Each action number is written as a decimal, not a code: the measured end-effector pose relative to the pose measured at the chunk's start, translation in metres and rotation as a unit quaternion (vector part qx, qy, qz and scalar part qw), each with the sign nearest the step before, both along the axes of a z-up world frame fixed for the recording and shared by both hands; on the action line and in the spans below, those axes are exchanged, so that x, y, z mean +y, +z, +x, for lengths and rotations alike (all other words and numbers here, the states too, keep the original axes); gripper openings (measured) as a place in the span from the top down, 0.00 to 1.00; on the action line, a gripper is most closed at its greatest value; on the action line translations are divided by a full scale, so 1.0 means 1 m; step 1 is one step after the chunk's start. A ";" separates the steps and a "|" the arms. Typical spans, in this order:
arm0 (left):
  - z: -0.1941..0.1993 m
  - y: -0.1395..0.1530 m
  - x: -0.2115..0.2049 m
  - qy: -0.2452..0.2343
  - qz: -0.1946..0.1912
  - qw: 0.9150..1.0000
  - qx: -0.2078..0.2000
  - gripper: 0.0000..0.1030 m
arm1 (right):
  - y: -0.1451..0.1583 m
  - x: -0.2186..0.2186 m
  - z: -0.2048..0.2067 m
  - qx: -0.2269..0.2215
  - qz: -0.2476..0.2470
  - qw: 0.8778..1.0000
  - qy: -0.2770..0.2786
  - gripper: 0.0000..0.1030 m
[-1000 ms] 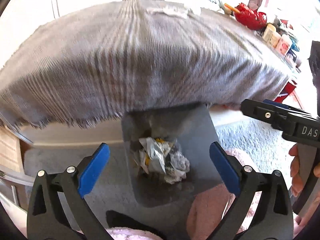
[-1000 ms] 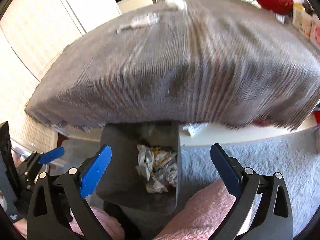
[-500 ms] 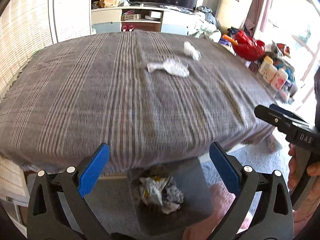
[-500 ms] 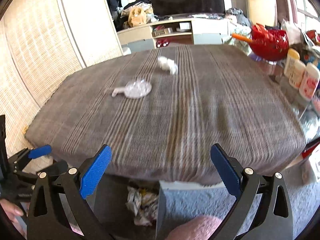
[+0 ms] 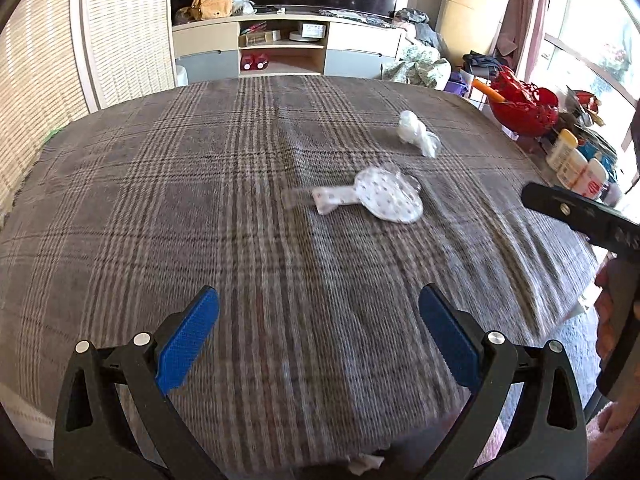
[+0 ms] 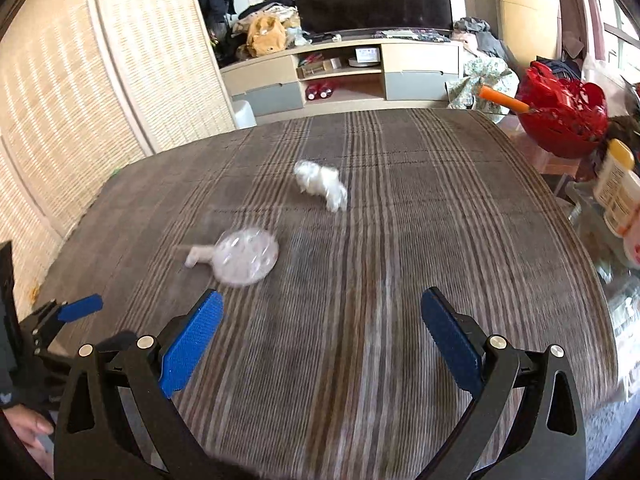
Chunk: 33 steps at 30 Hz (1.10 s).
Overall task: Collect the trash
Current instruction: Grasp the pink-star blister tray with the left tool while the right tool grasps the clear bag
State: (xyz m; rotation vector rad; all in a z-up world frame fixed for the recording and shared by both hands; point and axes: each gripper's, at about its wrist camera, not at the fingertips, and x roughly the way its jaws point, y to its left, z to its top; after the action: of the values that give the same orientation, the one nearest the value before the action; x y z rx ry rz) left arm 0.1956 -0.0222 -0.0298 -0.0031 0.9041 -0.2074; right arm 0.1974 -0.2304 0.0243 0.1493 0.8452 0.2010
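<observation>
Two pieces of trash lie on the plaid tablecloth (image 5: 200, 200): a clear dotted plastic wrapper (image 5: 380, 198) near the middle and a crumpled white plastic wad (image 5: 416, 134) farther back. Both show in the right wrist view, the wrapper (image 6: 242, 260) and the wad (image 6: 320, 184). My left gripper (image 5: 318, 332) is open and empty above the table's near edge. My right gripper (image 6: 322, 336) is open and empty, also over the near part of the table, short of the wrapper. The right gripper's body (image 5: 580, 216) shows at the right of the left wrist view.
A red basket (image 6: 564, 116) and several bottles (image 5: 576, 164) stand off the table's right side. A TV cabinet (image 6: 344, 76) lies beyond the far edge, a wicker screen (image 6: 80, 120) at the left. White paper (image 5: 362, 462) peeks below the near edge.
Both grippers have risen from over the grey bin of crumpled trash below the table edge to above the tabletop. The bin has dropped out of view; the two pieces on the cloth are now in sight.
</observation>
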 end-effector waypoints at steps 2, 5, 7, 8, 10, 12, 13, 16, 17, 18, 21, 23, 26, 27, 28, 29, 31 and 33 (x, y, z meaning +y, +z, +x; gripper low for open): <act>0.011 -0.001 -0.005 -0.008 -0.004 1.000 -0.001 0.08 | -0.003 0.004 0.020 0.005 0.000 1.000 -0.001 0.03; 0.024 -0.003 -0.014 -0.023 -0.005 1.000 -0.005 0.08 | -0.006 0.012 0.046 0.004 -0.009 1.000 0.000 0.03; 0.032 -0.004 -0.019 -0.029 -0.006 1.000 -0.006 0.08 | -0.009 0.020 0.063 0.002 -0.017 1.000 0.007 0.05; 0.036 -0.005 -0.022 -0.031 -0.006 0.999 -0.005 0.08 | -0.011 0.025 0.074 0.003 -0.023 1.000 0.009 0.05; 0.045 -0.007 -0.026 -0.035 -0.006 0.999 -0.003 0.08 | -0.016 0.030 0.088 0.011 -0.030 0.999 0.010 0.12; 0.053 -0.010 -0.030 -0.039 -0.003 0.999 -0.002 0.08 | -0.022 0.032 0.103 0.018 -0.032 0.999 0.010 0.15; 0.058 -0.011 -0.033 -0.041 -0.001 0.999 -0.002 0.08 | -0.025 0.033 0.109 0.020 -0.036 0.999 0.007 0.16; 0.067 -0.012 -0.038 -0.048 -0.002 0.999 -0.002 0.08 | -0.035 0.034 0.125 0.032 -0.041 0.999 0.004 0.21; 0.069 -0.012 -0.040 -0.050 -0.003 0.999 -0.003 0.08 | -0.038 0.035 0.129 0.036 -0.040 0.999 0.005 0.22; 0.072 -0.013 -0.043 -0.053 -0.004 0.999 -0.003 0.08 | -0.041 0.035 0.133 0.040 -0.041 0.998 0.007 0.25; 0.078 -0.017 -0.050 -0.061 -0.007 0.998 0.001 0.08 | -0.050 0.036 0.144 0.055 -0.044 0.997 0.012 0.33; 0.081 -0.019 -0.054 -0.069 -0.009 0.998 0.002 0.08 | -0.055 0.036 0.147 0.057 -0.045 0.997 0.016 0.40; 0.085 -0.021 -0.061 -0.080 -0.002 0.997 -0.006 0.08 | -0.054 0.034 0.147 0.047 -0.061 0.997 0.012 0.69; 0.087 -0.022 -0.064 -0.084 0.002 0.996 -0.008 0.08 | -0.054 0.030 0.147 0.047 -0.053 0.997 0.013 0.73; 0.089 -0.023 -0.067 -0.087 0.003 0.996 -0.008 0.08 | -0.054 0.027 0.148 0.048 -0.047 0.998 0.013 0.75; 0.091 -0.025 -0.068 -0.088 0.005 0.996 -0.007 0.08 | -0.053 0.023 0.147 0.047 -0.044 0.998 0.013 0.76; 0.096 -0.028 -0.072 -0.089 0.012 0.996 -0.005 0.09 | -0.052 0.016 0.145 0.045 -0.040 0.998 0.014 0.76; 0.100 -0.034 -0.075 -0.094 0.019 0.995 -0.001 0.14 | -0.050 0.009 0.142 0.044 -0.034 0.998 0.017 0.76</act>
State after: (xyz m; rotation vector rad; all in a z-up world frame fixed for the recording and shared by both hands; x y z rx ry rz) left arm 0.2960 -0.0975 -0.0634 0.1190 0.9069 -0.3658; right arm 0.3398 -0.2214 -0.0260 0.0811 0.9410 0.1979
